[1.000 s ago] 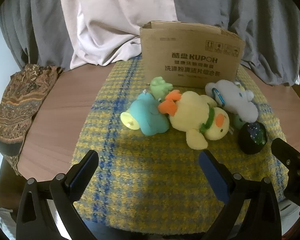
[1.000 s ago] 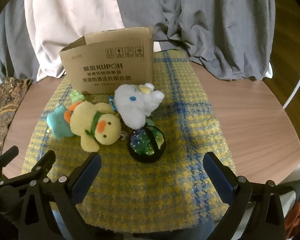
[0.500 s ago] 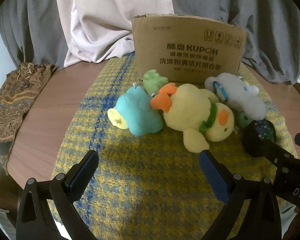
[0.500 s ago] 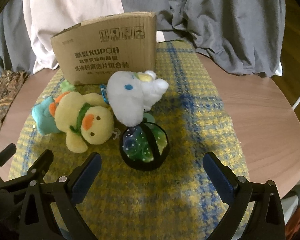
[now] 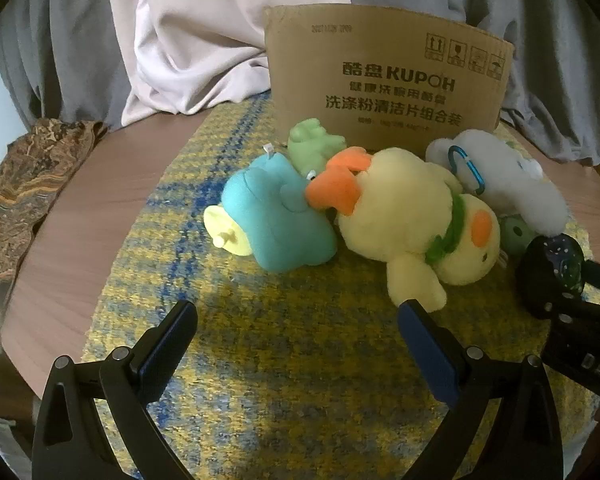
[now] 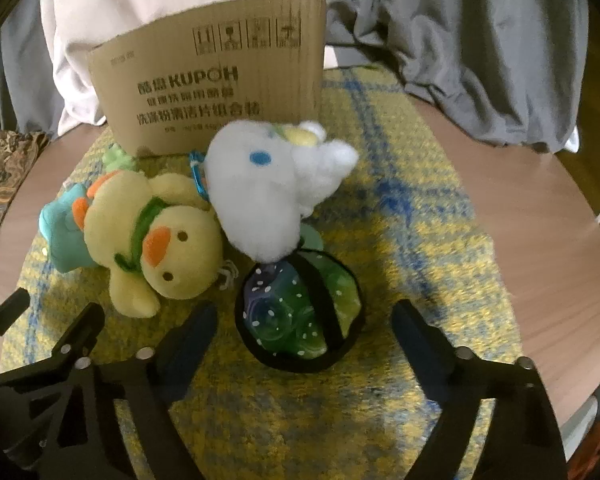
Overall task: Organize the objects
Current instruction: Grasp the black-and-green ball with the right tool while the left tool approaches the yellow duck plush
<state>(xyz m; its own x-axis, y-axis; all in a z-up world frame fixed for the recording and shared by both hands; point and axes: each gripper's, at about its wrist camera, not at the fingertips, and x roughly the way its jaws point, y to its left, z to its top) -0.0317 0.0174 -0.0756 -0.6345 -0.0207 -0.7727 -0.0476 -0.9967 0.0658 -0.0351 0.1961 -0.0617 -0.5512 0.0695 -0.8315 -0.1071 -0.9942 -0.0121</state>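
A row of soft toys lies on a yellow and blue woven mat [image 5: 300,380] before a cardboard box [image 5: 384,80]: a teal plush [image 5: 276,220], a small green plush [image 5: 312,144], a yellow duck [image 5: 412,216] and a white plush [image 5: 512,184]. A dark round green ball toy [image 6: 300,316] sits in front of the white plush [image 6: 268,196]. My left gripper [image 5: 296,340] is open, just short of the teal plush and duck. My right gripper [image 6: 304,336] is open, its fingers on either side of the ball toy.
The mat covers a round wooden table [image 5: 84,224]. A patterned brown cloth [image 5: 24,188] lies at its left edge. Grey and pale draped fabric [image 6: 460,40] hangs behind the box [image 6: 220,76]. The right gripper's body [image 5: 580,332] shows at the left view's right edge.
Both grippers have moved forward toward the toys. The right gripper's fingers now flank the ball toy; the left is closer to the teal plush and duck.
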